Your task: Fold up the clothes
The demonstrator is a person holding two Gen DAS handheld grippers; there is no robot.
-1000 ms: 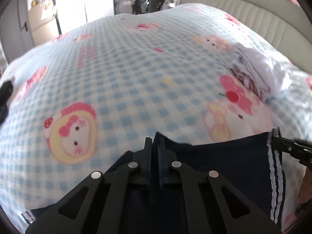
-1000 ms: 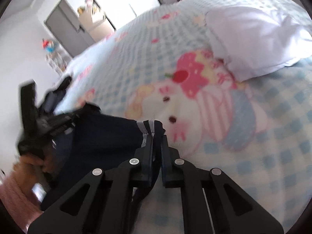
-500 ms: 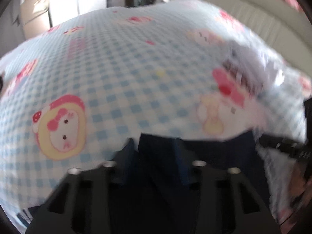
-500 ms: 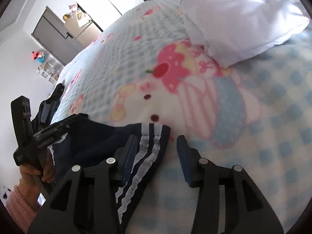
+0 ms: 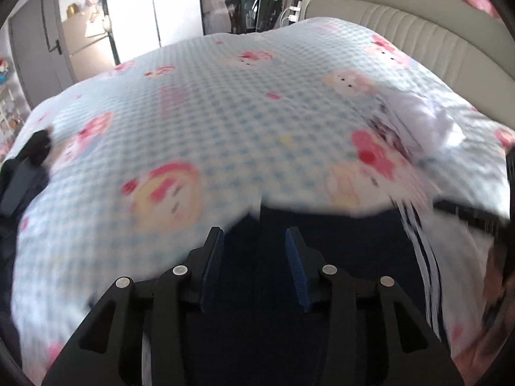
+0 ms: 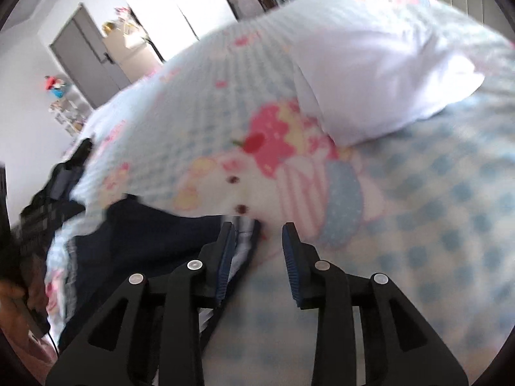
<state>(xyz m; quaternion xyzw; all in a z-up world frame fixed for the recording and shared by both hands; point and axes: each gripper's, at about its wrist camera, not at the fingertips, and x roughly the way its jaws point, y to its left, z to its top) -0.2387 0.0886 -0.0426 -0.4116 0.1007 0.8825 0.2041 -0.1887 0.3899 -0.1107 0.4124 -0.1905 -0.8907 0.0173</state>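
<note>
Tools (image 5: 254, 257) (image 6: 257, 251) both spread, low over navy garment (image 5: 338, 251) (nothing pinched), w/ bedspread (image 5: 225, 103) beyond.

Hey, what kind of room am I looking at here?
Most likely a bedroom in a home: a bed with a blue checked cartoon-print bedspread, a padded headboard, a white pillow, and a grey door beyond.

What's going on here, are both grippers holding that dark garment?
No. A person with two handheld grippers is folding a navy garment with white side stripes on a bed with a checked cartoon blanket. The left gripper and the right gripper are both open above the garment, gripping nothing. A white folded item lies further up the bed.
</note>
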